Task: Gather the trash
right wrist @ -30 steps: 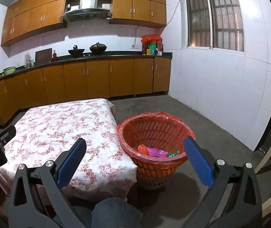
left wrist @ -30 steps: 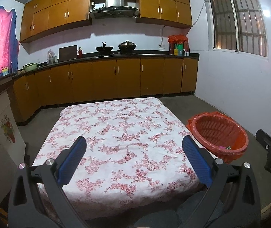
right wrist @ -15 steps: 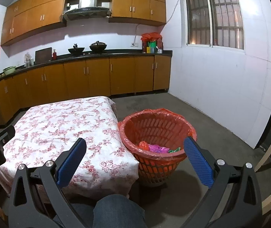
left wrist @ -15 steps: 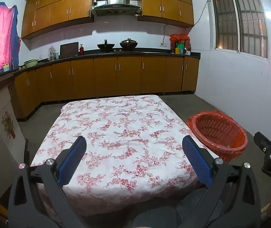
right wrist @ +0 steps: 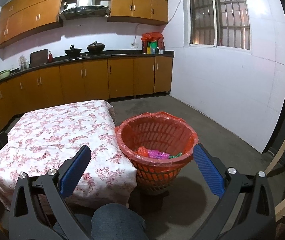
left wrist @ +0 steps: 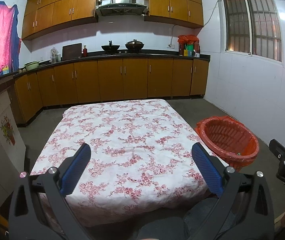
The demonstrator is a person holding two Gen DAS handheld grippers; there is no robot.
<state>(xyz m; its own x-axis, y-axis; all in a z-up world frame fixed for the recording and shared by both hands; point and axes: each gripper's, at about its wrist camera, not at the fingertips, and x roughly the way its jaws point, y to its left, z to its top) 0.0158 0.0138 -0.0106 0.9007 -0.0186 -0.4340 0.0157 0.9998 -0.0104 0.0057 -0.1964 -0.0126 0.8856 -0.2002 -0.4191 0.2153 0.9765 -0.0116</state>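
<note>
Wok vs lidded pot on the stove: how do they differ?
The wok sits left, open, with a handle or utensil sticking up; the lidded pot sits right, covered by a domed lid with a knob. The pot looks slightly wider. Both are dark and rest on the counter under the hood.

The table (left wrist: pixel 122 132) top lies bare. The basket (right wrist: pixel 156 160) stands just beside its right edge, mouth open upward with wrappers (right wrist: pixel 156 153) low inside; bare floor (right wrist: pixel 212 132) beyond.
</note>
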